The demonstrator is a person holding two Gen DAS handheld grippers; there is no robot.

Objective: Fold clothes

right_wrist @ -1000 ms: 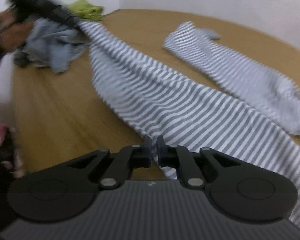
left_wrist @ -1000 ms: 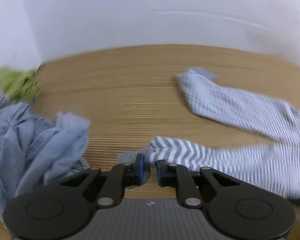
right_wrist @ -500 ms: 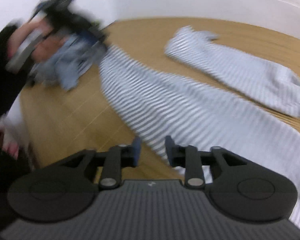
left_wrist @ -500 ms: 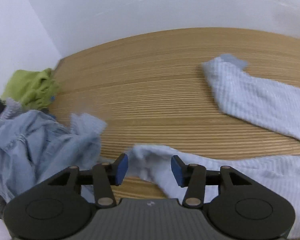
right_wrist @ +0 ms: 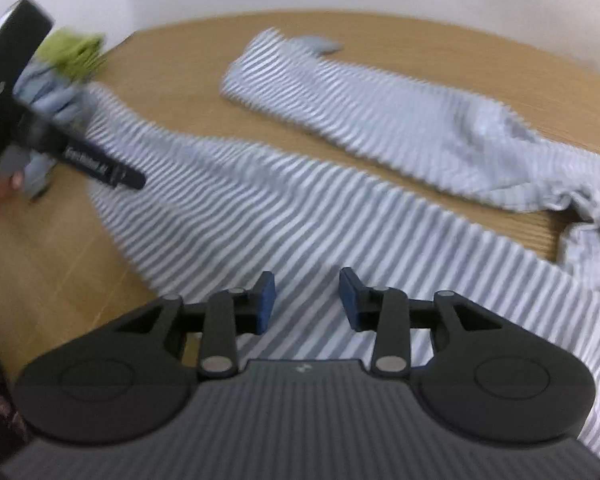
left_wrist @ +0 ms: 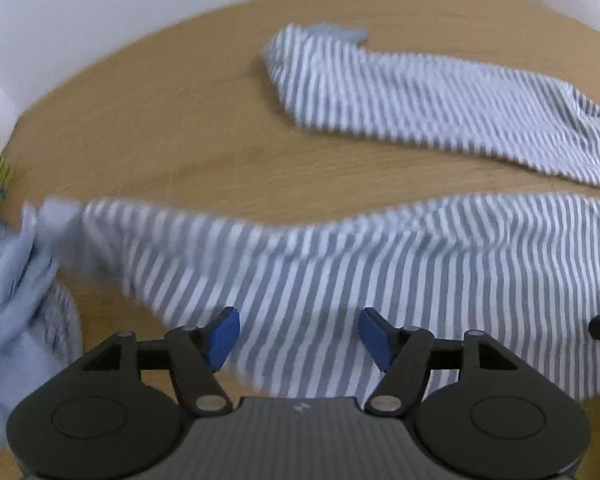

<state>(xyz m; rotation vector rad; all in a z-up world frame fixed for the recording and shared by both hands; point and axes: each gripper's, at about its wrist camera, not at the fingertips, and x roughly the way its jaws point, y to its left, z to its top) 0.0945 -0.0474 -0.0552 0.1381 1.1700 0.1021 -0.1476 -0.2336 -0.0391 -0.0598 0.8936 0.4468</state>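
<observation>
Lying spread on the table (left_wrist: 204, 128), the striped garment (left_wrist: 340, 264) is gripped by neither claw: left claw (left_wrist: 299, 334) and right claw (right_wrist: 307, 300), just opened, stand apart above it. Cloth should be smoothed flat before an edge is regrasped.

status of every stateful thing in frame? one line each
left gripper: open, jaws just opened, nothing gripped
right gripper: open, jaws just opened, nothing gripped
striped garment: released, spread on table, unfolded
blue clothes: crumpled heap
green cloth: bunched at table edge
</observation>
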